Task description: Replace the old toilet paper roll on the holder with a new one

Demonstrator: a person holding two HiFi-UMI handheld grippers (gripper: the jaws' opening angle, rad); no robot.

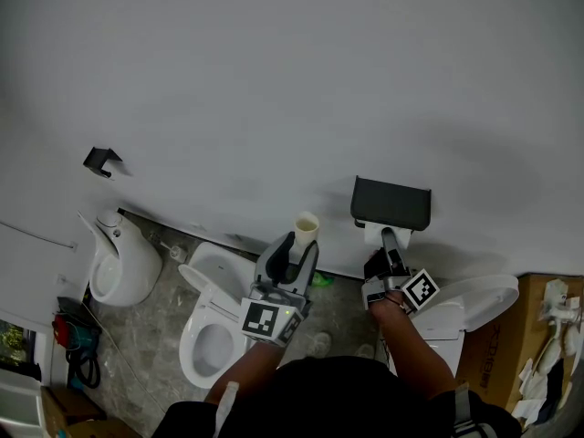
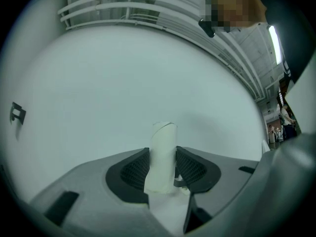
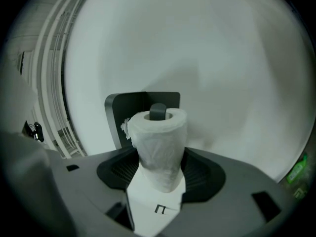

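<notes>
Left claw (image 2: 162,154): we find the jaws closed part-way onto a bare cardboard tube (image 2: 164,135), both pads against its sides. The tube stands upright and its top rim clears the fingertips. Past that rim there is only blank white wall (image 2: 123,83), open on both sides. A small black hook (image 2: 17,113) sits far out to the claw's left.

Right claw (image 3: 160,157): jaws held wide but gripping a full toilet paper roll (image 3: 160,132), which is pinched narrower where the pads press. At the roll's far end a dark peg (image 3: 158,111) shows in the core's mouth; we cannot tell how far in it is. The holder's dark plate (image 3: 123,107) stands just beyond the roll, its edge out to the claw's left. To the claw's right the wall is bare.

From the head view, the claws are apart with a clear gap between them. A toilet (image 1: 212,331) lies below the left claw, and a raised lid (image 1: 479,299) lies below and right of the right claw.
</notes>
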